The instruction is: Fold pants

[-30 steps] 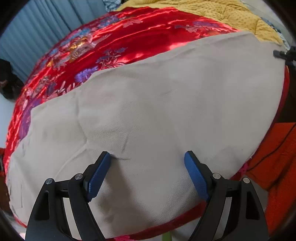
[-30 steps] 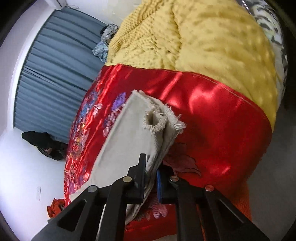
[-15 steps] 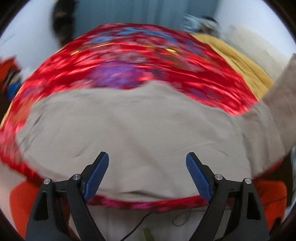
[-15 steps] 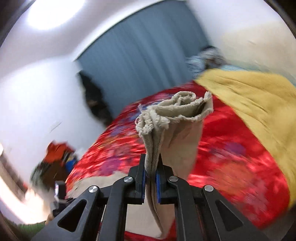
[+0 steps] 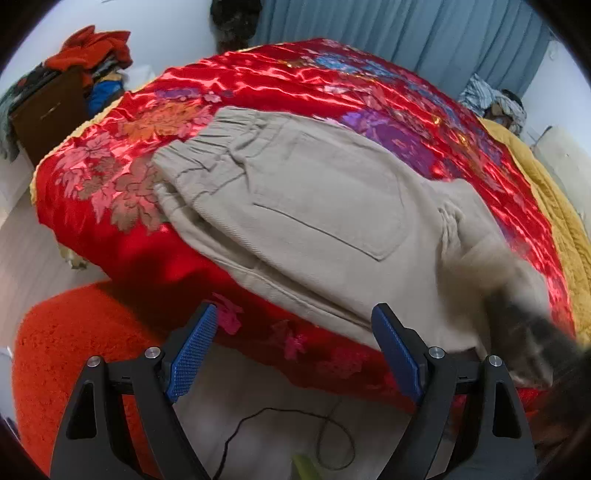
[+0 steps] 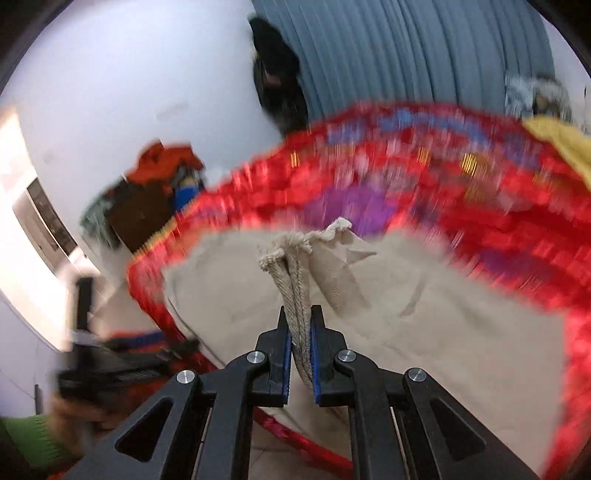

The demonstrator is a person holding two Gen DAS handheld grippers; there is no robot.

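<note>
Beige pants (image 5: 317,206) lie on a red floral bedspread (image 5: 258,85), waistband at the left, back pocket facing up. My left gripper (image 5: 295,350) is open and empty, off the near edge of the bed, below the pants. My right gripper (image 6: 298,332) is shut on the frayed leg hems (image 6: 295,266) and holds them above the rest of the pants (image 6: 424,314). The right gripper also shows blurred in the left wrist view (image 5: 532,332), over the pants' right part.
An orange fluffy rug (image 5: 74,350) and a black cable (image 5: 295,417) lie on the floor by the bed. A yellow blanket (image 5: 554,184) covers the bed's right side. A dark cabinet with piled clothes (image 5: 55,92) stands at the left. Blue curtains (image 5: 406,33) hang behind.
My right gripper has swept the leg hems up and over toward the waistband end. My left gripper has pulled back off the pants to the bed's edge and turned toward the waistband.
</note>
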